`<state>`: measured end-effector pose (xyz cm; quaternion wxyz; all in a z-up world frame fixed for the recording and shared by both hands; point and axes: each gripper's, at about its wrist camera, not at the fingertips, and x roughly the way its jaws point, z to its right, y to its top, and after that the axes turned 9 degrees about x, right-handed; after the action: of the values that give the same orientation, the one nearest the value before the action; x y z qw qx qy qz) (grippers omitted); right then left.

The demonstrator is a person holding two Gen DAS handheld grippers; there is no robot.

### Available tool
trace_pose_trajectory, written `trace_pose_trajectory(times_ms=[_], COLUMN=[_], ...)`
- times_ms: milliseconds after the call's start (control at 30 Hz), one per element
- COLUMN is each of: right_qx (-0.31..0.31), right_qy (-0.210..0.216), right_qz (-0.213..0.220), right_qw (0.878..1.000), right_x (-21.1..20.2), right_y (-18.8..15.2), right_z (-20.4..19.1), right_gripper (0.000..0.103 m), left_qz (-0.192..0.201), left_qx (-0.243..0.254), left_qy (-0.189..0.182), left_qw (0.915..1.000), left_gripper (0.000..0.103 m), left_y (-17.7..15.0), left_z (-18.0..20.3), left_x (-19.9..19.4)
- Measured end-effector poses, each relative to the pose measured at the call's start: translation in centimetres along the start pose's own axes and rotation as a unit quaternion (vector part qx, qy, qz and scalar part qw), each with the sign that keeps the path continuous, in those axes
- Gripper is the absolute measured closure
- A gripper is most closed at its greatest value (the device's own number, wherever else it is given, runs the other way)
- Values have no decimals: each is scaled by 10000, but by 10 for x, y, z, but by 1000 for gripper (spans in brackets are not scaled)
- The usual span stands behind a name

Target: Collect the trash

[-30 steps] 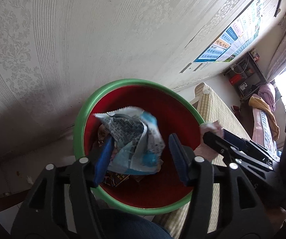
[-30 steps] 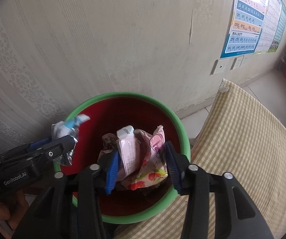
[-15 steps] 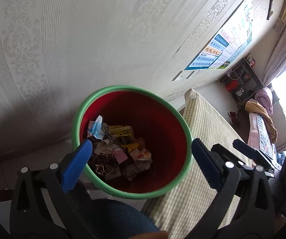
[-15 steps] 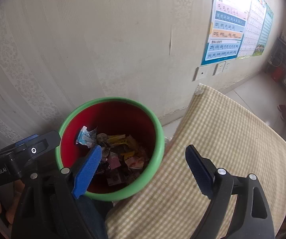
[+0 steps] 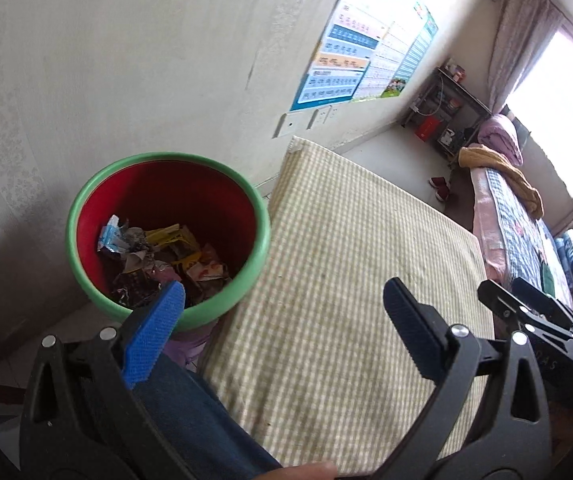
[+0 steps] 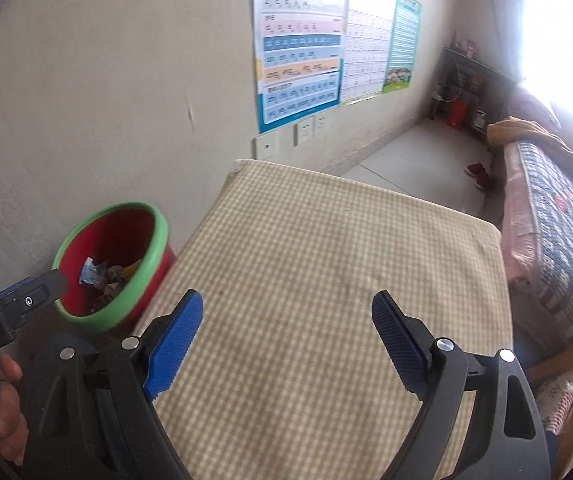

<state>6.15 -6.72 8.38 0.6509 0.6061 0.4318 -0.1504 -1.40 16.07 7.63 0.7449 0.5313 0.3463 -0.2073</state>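
Observation:
A red bin with a green rim stands on the floor against the wall, left of the checked table; it also shows in the right wrist view. Several crumpled wrappers lie in its bottom, and they show in the right wrist view too. My left gripper is open and empty, above the table's left edge beside the bin. My right gripper is open and empty, over the table's cloth. The left gripper's body shows at the right view's left edge.
A table with a beige checked cloth fills the middle. A wall with posters and sockets is behind. A bed with patterned covers stands at the right, a shelf at the far corner. My leg in jeans is below.
One second ago each gripper held wrappers over the bin. Both opened and the wrappers dropped in. Both grippers have since pulled back and swung right over the table.

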Motion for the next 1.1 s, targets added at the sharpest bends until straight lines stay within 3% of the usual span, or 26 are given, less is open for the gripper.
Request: trace_pose_trajectory(times_ms=[267, 600, 867, 1100], right_qx=[475, 818, 1257, 1064], right_qy=[-513, -902, -974, -1204], right_qz=[157, 419, 491, 513], right_qw=[9974, 9917, 9860, 9857], right_x=[-38, -44, -32, -25], right_y=[-40, -98, -112, -112], right_z=[72, 109, 128, 123], right_gripper=[19, 14, 10, 10], left_qz=[296, 541, 577, 487], left_qx=[936, 1775, 1853, 1693], left_qy=[-118, -136, -108, -111], left_qw=[9951, 9825, 9809, 9843], left_gripper=[6, 6, 6, 6], left_y=[-27, -76, -79, -79], left_z=[78, 130, 135, 130], left_x=[6, 17, 27, 34])
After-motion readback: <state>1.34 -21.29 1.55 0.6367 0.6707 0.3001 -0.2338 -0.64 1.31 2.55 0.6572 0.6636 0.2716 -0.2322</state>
